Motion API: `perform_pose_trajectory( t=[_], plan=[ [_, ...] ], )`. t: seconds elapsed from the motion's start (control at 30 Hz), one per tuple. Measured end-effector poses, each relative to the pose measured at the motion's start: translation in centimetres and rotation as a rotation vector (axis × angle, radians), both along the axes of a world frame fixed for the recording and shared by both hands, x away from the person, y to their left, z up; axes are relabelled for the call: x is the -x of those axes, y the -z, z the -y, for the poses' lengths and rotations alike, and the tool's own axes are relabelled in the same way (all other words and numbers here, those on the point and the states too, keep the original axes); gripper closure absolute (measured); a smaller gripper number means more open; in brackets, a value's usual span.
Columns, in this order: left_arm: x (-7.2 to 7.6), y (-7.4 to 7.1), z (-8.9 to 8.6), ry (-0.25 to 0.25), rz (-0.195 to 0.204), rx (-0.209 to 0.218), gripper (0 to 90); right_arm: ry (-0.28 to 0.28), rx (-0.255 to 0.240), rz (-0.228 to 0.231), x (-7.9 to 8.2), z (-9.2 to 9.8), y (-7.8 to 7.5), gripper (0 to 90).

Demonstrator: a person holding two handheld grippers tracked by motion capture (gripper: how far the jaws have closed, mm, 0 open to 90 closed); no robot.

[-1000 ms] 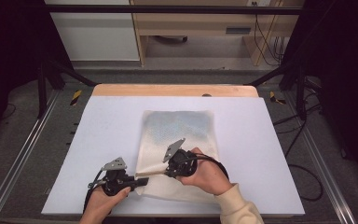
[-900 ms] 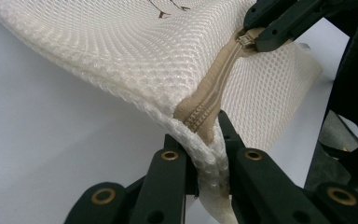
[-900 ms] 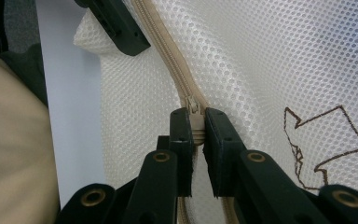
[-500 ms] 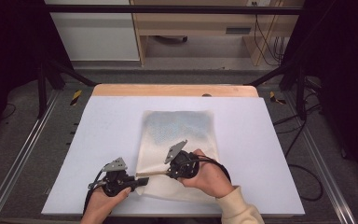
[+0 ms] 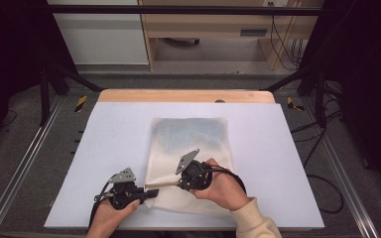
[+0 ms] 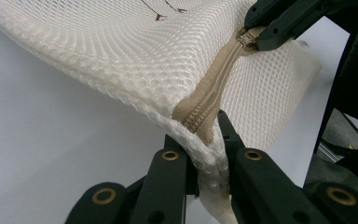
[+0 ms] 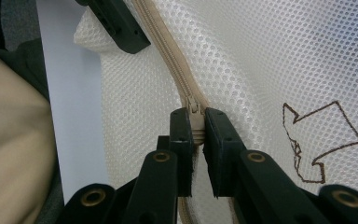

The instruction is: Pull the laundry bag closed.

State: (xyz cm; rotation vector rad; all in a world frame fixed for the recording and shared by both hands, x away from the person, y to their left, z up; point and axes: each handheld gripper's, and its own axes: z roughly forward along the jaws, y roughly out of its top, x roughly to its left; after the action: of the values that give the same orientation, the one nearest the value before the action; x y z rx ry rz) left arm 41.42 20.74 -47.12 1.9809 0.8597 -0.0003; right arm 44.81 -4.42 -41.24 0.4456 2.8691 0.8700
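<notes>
Mesh fabric of a cream laundry bag (image 5: 191, 148) lies flat on the white table (image 5: 104, 134), a little right of the middle and reaching from mid-table down toward the near edge. Its far half looks greyish-blue through the netting, and its near half is plain cream.

At the bag's near left corner, the left gripper (image 5: 149, 193) is clamped shut on the mesh. In the left gripper view, the left gripper (image 6: 209, 144) has its two black jaws pinching the corner of the netting just where the tan zipper (image 6: 214, 93) ends, with the fabric bunched between them and lifted off the table.

Just to the right and slightly farther away, the right gripper (image 5: 178, 181) is also closed. In the right gripper view, the right gripper (image 7: 195, 126) has its jaws squeezed on the zipper pull (image 7: 195, 109), which sits on the tan zipper tape running away toward the other gripper's black jaw at the top of that view. A brown embroidered outline figure (image 7: 319, 140) marks the mesh to the right of the zipper.

In the high view the two grippers sit near each other along the bag's near left edge, each held by a hand coming in from the near side; a beige sleeve (image 5: 253, 223) covers the right forearm.
</notes>
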Motion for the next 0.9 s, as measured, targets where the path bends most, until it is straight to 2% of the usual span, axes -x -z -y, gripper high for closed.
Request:
perform_pose_trajectory(
  t=[0.3,0.9],
  plan=[
    [0.0,0.0,0.0,-0.002,0.003,-0.002,84.7,0.008,0.017,0.005,0.0,0.4,-0.1,82.1],
    [0.1,0.1,0.4,0.019,-0.002,-0.010,84.6,0.026,0.018,0.001,0.1,1.2,-0.2,82.1]
  ],
)
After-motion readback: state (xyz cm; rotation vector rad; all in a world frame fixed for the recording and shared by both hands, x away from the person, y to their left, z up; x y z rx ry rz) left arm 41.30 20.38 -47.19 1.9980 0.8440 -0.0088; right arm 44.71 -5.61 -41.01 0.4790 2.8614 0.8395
